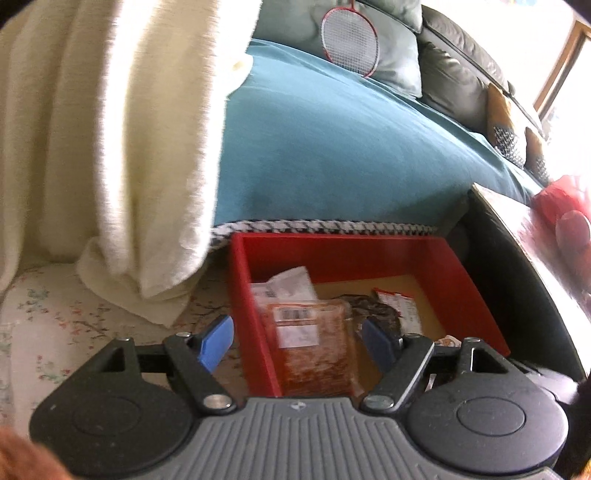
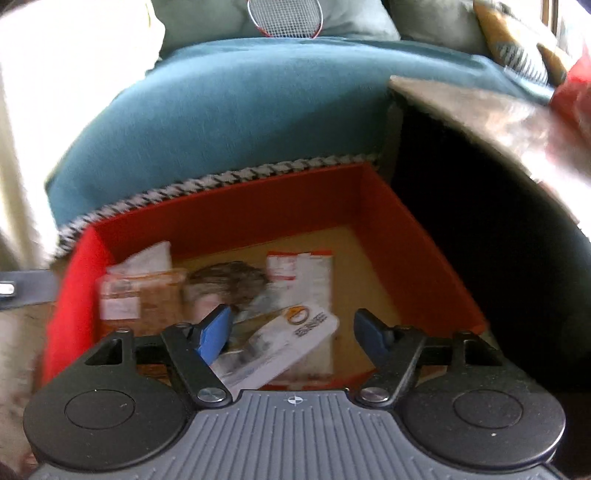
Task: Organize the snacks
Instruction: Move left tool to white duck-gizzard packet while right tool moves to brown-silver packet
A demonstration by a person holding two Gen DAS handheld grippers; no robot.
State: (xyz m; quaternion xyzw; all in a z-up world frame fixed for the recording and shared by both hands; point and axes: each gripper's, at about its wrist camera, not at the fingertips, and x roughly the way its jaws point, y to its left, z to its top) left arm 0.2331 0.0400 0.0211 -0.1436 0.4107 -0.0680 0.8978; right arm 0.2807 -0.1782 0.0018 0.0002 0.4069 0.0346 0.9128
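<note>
Tilting down, both grippers (image 1: pixel 299 341) (image 2: pixel 293 332) empty

We read no text: barcode label on orange snack pack (image 1: pixel 306 325) and print on white packet (image 2: pixel 295 332) too blurred.

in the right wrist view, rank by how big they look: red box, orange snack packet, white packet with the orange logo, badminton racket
1. red box
2. white packet with the orange logo
3. orange snack packet
4. badminton racket, cut off by the frame edge and far back, so its rank is unsure

The two packets look close in size; blur makes that order unsure.
</note>
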